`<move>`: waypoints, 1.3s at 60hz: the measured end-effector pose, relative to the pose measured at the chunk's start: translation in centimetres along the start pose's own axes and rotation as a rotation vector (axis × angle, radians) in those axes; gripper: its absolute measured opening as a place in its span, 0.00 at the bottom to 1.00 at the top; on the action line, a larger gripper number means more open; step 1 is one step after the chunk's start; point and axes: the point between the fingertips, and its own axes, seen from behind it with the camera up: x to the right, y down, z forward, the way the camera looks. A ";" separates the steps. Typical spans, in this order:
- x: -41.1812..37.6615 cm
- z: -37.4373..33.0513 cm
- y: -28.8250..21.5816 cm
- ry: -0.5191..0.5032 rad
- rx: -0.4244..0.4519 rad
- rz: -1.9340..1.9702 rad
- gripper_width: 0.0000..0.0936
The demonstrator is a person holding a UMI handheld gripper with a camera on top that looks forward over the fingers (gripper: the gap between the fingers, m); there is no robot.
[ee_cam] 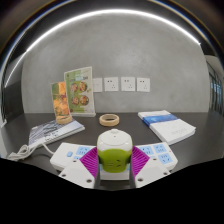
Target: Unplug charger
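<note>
The gripper view looks across a dark table (120, 135) toward a grey wall (150, 55). One gripper (114, 163) shows at the near edge, its two white fingers (72, 160) angled inward from left and right, each bearing a purple pad (90, 161) on its inner face. The gripper points level and straight ahead toward the wall, just above the tabletop.

Between the pads sits one green charger (114, 155), a rounded block with a pale top. Both pads press against its sides, so the fingers are pinching it. One white cable (30, 148) runs along the table at the near left, from beside the left finger out toward the left; whether it joins the charger cannot be made out.

On the wall there are three white outlet plates (127, 84) in a row, well beyond the fingers. Nothing shows the charger touching them.

On the table, one roll of tape (109, 120) lies flat beyond the charger, about midway to the wall. To the far left stand two upright picture cards (72, 95), one in front of the other, leaning near the wall. In front of them lies one flat grey sheet or booklet (52, 130). On the right lies one stack of blue and white booklets (167, 124).
</note>
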 end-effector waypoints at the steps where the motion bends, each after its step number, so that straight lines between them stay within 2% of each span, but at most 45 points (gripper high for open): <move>1: 0.1 0.2 -0.1 -0.004 -0.005 0.002 0.42; 11: 0.4 0.2 -0.4 0.032 -0.055 0.054 0.42; 26: 0.5 0.3 -0.5 0.063 -0.067 0.062 0.42; 44: 0.1 -0.2 -1.0 -0.008 -0.041 0.027 0.42; 46: 0.2 -1.2 -4.3 -0.017 0.062 0.015 0.42; 52: 2.5 -7.2 -18.1 0.041 0.380 -0.099 0.42; 57: 3.8 -10.7 -24.4 -0.023 0.460 -0.077 0.41; 60: 6.0 -12.1 -25.2 0.009 0.489 -0.113 0.41; 63: 9.0 -12.4 -23.6 0.057 0.462 -0.146 0.41; 66: 10.5 -12.0 -21.5 0.066 0.391 -0.132 0.42; 68: 11.7 -11.0 -18.3 0.059 0.333 -0.109 0.43; 75: 17.6 -8.4 -7.3 0.109 0.048 -0.070 0.46; 78: 19.7 -7.3 -3.2 0.134 -0.046 -0.046 0.47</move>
